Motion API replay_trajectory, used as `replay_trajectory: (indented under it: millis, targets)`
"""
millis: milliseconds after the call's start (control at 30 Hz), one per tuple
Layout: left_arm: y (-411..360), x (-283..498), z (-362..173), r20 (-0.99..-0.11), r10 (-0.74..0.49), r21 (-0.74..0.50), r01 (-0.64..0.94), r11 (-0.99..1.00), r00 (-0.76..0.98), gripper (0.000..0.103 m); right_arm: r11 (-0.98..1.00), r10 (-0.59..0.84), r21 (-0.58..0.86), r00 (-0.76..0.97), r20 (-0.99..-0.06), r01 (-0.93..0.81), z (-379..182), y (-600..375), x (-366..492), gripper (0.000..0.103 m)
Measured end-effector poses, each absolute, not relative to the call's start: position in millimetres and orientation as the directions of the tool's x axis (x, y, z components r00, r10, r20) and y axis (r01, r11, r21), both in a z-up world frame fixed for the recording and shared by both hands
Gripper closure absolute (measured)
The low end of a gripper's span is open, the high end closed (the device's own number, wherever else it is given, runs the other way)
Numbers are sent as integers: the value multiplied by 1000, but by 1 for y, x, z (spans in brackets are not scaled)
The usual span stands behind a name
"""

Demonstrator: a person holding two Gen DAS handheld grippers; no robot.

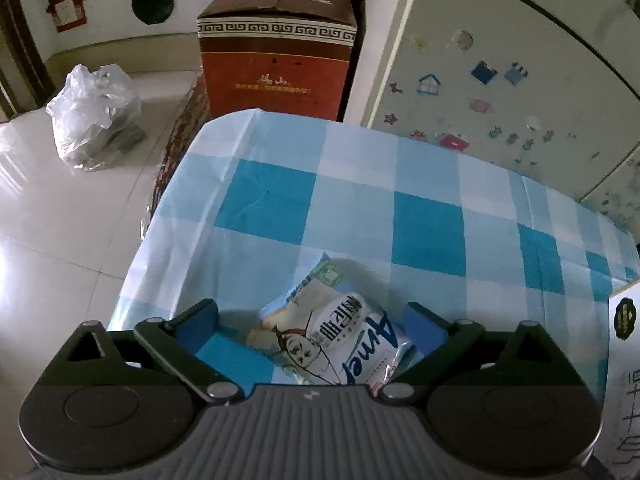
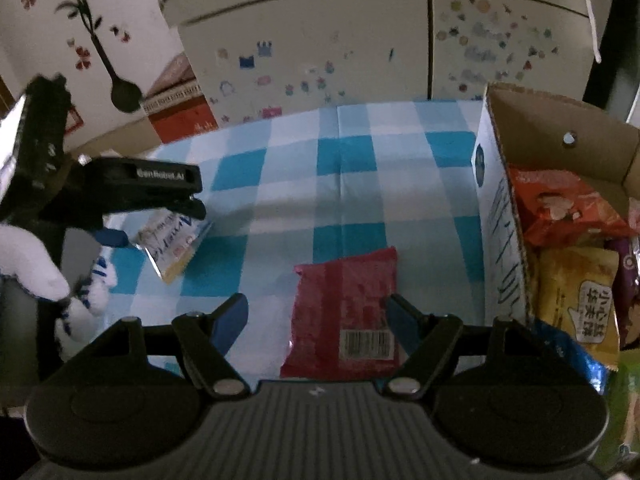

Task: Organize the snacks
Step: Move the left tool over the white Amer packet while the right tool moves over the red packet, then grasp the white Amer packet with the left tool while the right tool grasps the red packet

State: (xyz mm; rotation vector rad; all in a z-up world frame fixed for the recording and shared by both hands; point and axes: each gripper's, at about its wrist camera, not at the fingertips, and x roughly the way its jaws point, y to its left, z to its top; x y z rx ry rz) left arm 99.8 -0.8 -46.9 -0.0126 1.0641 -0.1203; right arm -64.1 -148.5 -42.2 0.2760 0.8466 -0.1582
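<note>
A table covered with a blue and white checked cloth [image 1: 360, 208] is seen in both views.

In the left wrist view, the left gripper [image 1: 316, 320] is seen at the bottom of the frame. Its two blue pads are held apart, and a white snack packet [image 1: 332, 340] is seen lying on the cloth between them. Whether the pads touch the packet cannot be told. The left edge of the table is seen close to the packet, at the lower left of the frame. Bare cloth is seen above the packet, all the way to the far edge of the table. Past that edge, a brown cardboard box [image 1: 276, 44] is seen at the top middle, and a plastic bag [image 1: 92, 116] is seen on the floor at the upper left.

In the right wrist view, the right gripper [image 2: 320, 320] is seen at the bottom of the frame. Its pads are held apart too, and a red snack packet [image 2: 344, 308] is seen lying flat between them. A gap is seen on each side of it, so it is not squeezed. A box of snacks [image 2: 496, 216] is seen just beside the red packet, at the right of the frame, with its top open. A wide patch of bare cloth is seen in the middle of the frame. The left gripper is seen at the left of the frame over the white snack packet [image 2: 172, 244].
</note>
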Motion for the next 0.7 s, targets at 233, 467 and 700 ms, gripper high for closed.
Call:
replay_trajectory:
  millis: [233, 467, 700]
  targets:
    - [7, 97, -47, -881, -109, -59, 122, 991, 461, 1, 936, -88, 138, 595, -799, 325, -62, -152, -54, 24]
    - [13, 95, -43, -886, -143, -109, 102, 989, 440, 1, 946, -117, 93, 594, -796, 310, -62, -146, -50, 20]
    - [-5, 85, -49, -878, -113, -44, 156, 987, 465, 3, 959, -174, 1, 596, -784, 282, -63, -135, -52, 36]
